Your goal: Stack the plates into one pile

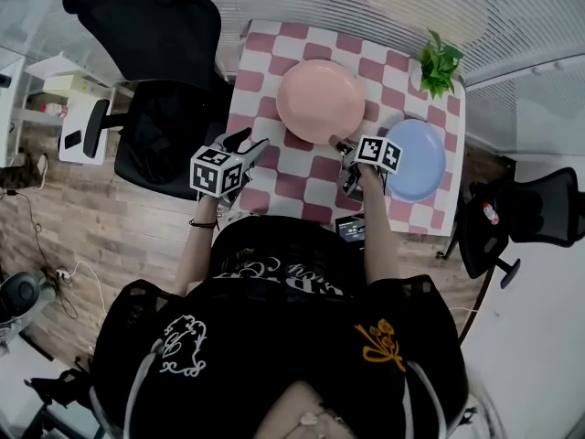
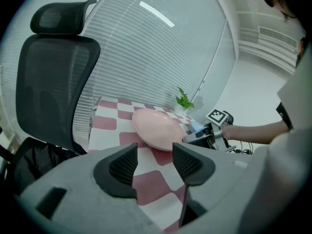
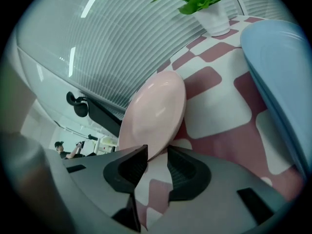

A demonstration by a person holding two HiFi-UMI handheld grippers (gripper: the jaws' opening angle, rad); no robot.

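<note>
Head view: a round pink plate (image 1: pixel 320 101) and a round blue plate (image 1: pixel 416 158) lie apart on the red-and-white checked bench (image 1: pixel 274 44). Left gripper view: the left gripper (image 2: pixel 155 155) hangs over the bench, jaws wide and empty. Right gripper view: the right gripper (image 3: pixel 156 155), tilted downward, straddles the pink plate's near rim, jaws narrowly parted.

- The pink plate (image 1: pixel 321 101) takes the middle of the table (image 1: pixel 303 187), up toward 12 o'clock.
- The blue plate (image 1: pixel 416 159) fills the 3 o'clock side, and the potted plant (image 1: pixel 439 62) fills the 1 o'clock corner.
- The table lies bare from 6 round to 10 o'clock.
- An office chair (image 1: pixel 160 108) crowds the table's 9 o'clock edge.
</note>
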